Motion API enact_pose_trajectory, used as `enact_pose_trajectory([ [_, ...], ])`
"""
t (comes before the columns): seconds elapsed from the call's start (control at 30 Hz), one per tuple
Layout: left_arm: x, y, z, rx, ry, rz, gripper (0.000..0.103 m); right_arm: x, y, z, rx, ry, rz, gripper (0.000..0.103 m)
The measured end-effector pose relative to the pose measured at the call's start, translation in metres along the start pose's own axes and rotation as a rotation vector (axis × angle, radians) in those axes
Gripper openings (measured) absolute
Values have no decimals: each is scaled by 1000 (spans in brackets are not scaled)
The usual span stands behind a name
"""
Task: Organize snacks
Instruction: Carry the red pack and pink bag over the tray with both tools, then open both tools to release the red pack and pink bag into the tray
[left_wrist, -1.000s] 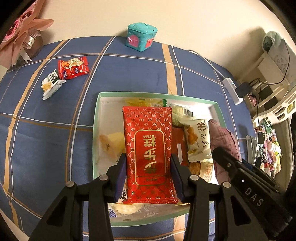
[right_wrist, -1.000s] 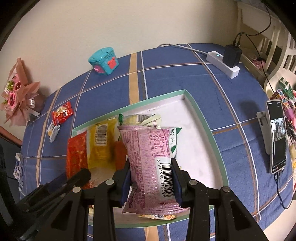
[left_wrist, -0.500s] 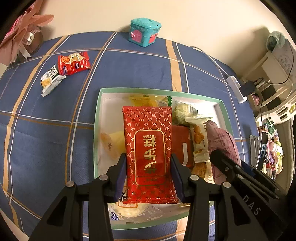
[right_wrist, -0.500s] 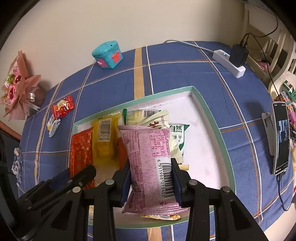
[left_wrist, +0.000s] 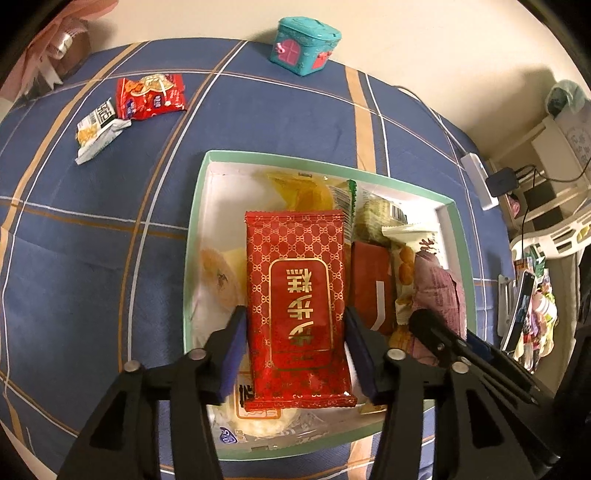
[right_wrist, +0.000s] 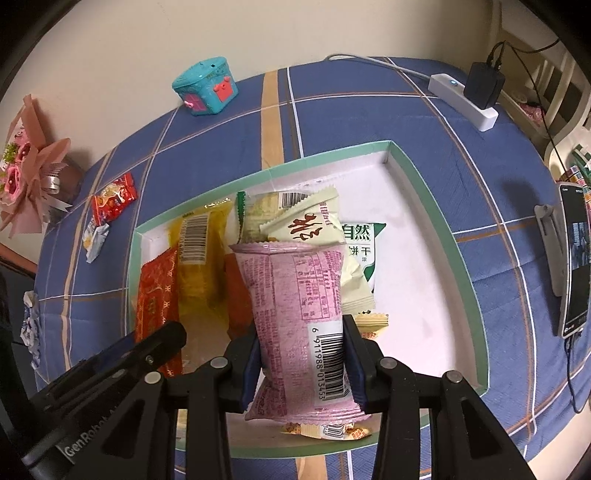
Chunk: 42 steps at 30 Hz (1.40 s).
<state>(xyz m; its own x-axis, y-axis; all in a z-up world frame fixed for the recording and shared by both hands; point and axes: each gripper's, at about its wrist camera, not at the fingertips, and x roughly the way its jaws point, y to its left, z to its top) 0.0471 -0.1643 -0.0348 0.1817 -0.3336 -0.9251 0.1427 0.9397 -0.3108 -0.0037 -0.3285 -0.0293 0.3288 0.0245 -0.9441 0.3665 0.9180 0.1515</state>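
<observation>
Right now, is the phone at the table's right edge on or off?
On. The phone stands propped in its stand, and its screen shows a lit image.

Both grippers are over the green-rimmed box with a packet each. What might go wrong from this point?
1. The left gripper jaws are opening around the red packet; it may drop crooked onto the snacks beneath.
2. The right gripper jaws are opening on the pink packet, which could slide onto the crowded pile rather than the box's bare floor.
3. The grippers sit close and could collide.
</observation>
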Motion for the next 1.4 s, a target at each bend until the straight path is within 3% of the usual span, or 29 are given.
enact_pose_trajectory([
  [0.13, -4, 2, 1, -9, -1, -18, 60, -1, 0, 1, 2, 3, -8, 49],
  [0.47, -33, 3, 5, 3, -45, -52, 60, -31, 6, 5, -19, -63, -16, 51],
  [0.8, -47, 14, 9, 16, -96, 43, 66, -45, 8, 7, -22, -92, -22, 52],
  [1.0, -45, 27, 10, 4, -102, 139, 74, -40, 11, 4, -33, -75, -42, 64],
  [1.07, -44, 32, 10, -1, -105, 167, 78, -38, 13, 4, -38, -72, -63, 81],
  [1.13, -45, 36, 11, -5, -111, 198, 79, -36, 14, 4, -42, -74, -89, 88],
  [1.23, -44, 41, 12, 1, -117, 243, 81, -35, 16, 4, -49, -73, -94, 90],
  [1.3, -45, 44, 13, -3, -120, 262, 95, -34, 18, 4, -58, -74, -98, 93],
  [1.4, -47, 49, 14, -15, -130, 275, 97, -34, 21, 4, -65, -79, -105, 100],
])
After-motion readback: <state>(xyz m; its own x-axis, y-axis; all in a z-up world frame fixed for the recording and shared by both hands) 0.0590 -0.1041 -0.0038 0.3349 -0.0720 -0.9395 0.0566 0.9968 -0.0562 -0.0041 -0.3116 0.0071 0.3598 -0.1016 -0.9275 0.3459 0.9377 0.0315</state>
